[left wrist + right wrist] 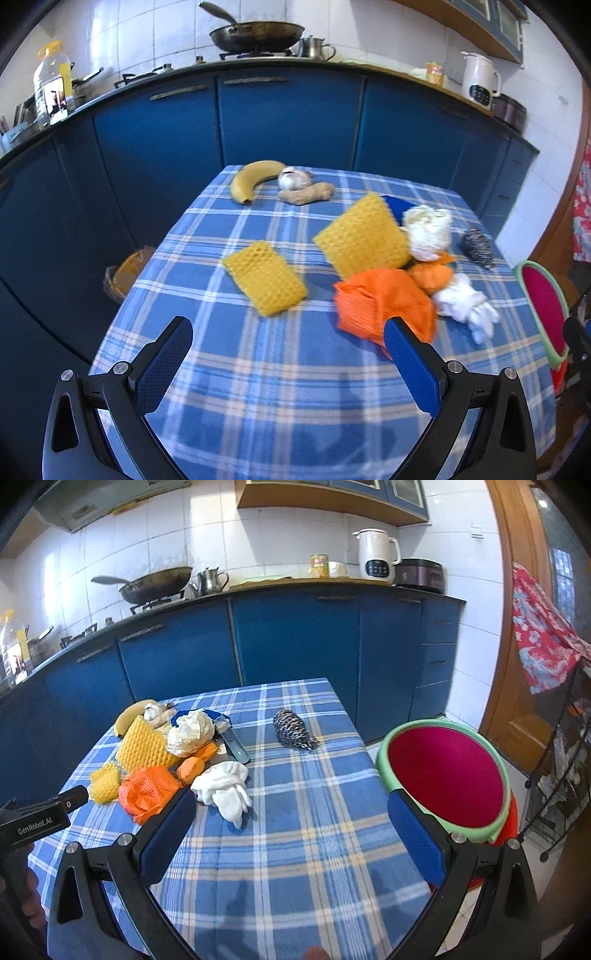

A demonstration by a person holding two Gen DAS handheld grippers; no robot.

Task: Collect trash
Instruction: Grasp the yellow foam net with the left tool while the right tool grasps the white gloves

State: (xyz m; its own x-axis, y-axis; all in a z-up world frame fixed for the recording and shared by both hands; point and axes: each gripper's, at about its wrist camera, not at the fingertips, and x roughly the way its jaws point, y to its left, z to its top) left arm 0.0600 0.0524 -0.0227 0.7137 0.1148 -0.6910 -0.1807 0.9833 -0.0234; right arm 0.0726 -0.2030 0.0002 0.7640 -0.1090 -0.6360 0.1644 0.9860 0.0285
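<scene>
Here the left gripper hovers over the near part of a table covered in a blue plaid cloth, its blue-padded jaws spread wide with nothing between them. The right gripper is likewise wide apart and empty, held above the near right part of the same cloth.

The trash lies in a loose heap toward the right half of the table. Nearest the left gripper is a crumpled orange net, just beyond its right finger. Touching it on the far side is a large yellow foam sheet, propped at a tilt, and a smaller yellow foam piece lies flat on its own to the left. A crumpled white paper wad rests on the heap's far right, with a small orange ball below it and a white rag at the near right edge of the pile. A grey striped bundle lies apart, farther right.

At the far edge of the table sit a banana, a garlic bulb and a ginger root, close together.

Beside the table's right edge stands a bin with a green rim and a dark pink inside, just behind the right gripper's right finger.
</scene>
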